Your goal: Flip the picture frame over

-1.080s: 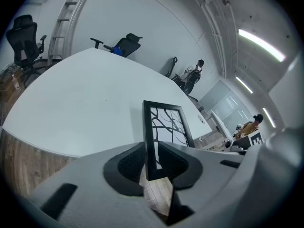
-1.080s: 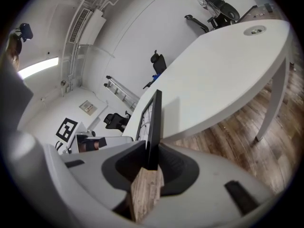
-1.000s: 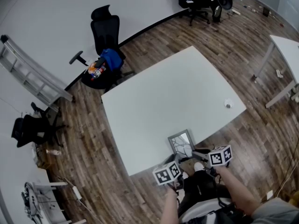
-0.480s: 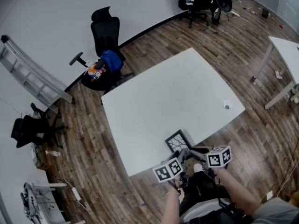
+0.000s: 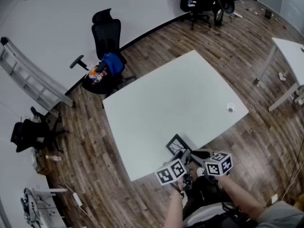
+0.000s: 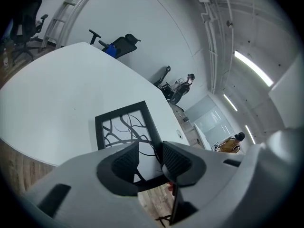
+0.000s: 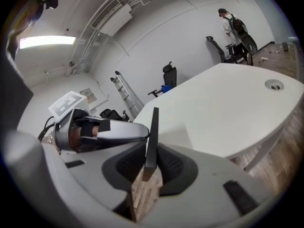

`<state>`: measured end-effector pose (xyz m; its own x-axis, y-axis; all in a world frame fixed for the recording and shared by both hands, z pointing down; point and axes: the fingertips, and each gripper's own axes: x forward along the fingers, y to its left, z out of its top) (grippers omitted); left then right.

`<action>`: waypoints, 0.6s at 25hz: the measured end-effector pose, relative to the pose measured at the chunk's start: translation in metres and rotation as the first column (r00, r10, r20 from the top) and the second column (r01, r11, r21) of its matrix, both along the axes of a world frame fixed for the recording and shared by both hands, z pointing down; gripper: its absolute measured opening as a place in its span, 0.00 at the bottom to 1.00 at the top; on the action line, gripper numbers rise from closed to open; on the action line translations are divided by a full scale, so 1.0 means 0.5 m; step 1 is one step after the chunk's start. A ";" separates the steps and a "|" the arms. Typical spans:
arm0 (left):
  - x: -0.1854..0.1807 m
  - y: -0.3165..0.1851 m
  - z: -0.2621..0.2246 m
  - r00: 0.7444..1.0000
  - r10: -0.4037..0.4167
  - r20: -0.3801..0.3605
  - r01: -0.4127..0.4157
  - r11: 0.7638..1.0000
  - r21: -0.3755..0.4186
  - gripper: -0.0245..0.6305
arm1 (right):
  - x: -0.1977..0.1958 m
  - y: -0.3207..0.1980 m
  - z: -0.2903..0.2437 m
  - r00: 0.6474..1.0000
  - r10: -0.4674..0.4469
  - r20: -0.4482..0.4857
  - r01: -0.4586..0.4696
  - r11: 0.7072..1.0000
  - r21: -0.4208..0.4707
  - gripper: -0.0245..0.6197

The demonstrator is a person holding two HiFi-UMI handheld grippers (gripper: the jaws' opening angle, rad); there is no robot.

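Low at centre, right gripper pinches the part-lifted picture frame, left gripper jaws just opened wide around its corner; turning over remains.

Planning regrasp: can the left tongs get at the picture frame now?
Probably yes: left tongs, just opened, have an edge of the picture frame in their gap; nothing blocks, and right tongs grip it.

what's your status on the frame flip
Right gripper shut on picture frame edge. Left gripper just opened, frame edge loose between jaws. Frame lifted at near edge of table, patterned face up, not flipped. Small white object far off.
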<state>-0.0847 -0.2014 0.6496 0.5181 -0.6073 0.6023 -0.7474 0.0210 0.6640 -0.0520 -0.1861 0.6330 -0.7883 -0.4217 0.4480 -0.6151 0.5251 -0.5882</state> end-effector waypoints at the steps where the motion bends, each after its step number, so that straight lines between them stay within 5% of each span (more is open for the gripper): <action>1: -0.002 -0.002 -0.003 1.000 -0.002 -0.008 0.002 1.000 -0.001 0.26 | -0.002 -0.002 -0.004 1.000 0.002 0.003 -0.002 1.000 0.005 0.16; 6: -0.001 -0.011 -0.023 0.999 -0.003 -0.048 0.003 1.000 0.004 0.26 | -0.010 -0.001 -0.015 1.000 -0.008 -0.013 0.008 0.999 0.037 0.15; 15: -0.021 -0.013 -0.030 0.999 0.001 0.039 0.000 1.000 -0.016 0.26 | -0.042 0.011 -0.036 0.994 -0.030 -0.101 0.046 0.986 0.162 0.15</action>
<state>-0.0954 -0.2080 0.6347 0.4944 -0.5971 0.6317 -0.7726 0.0312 0.6342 -0.0728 -0.1805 0.6150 -0.7610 -0.4664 0.4508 -0.6432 0.6331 -0.4307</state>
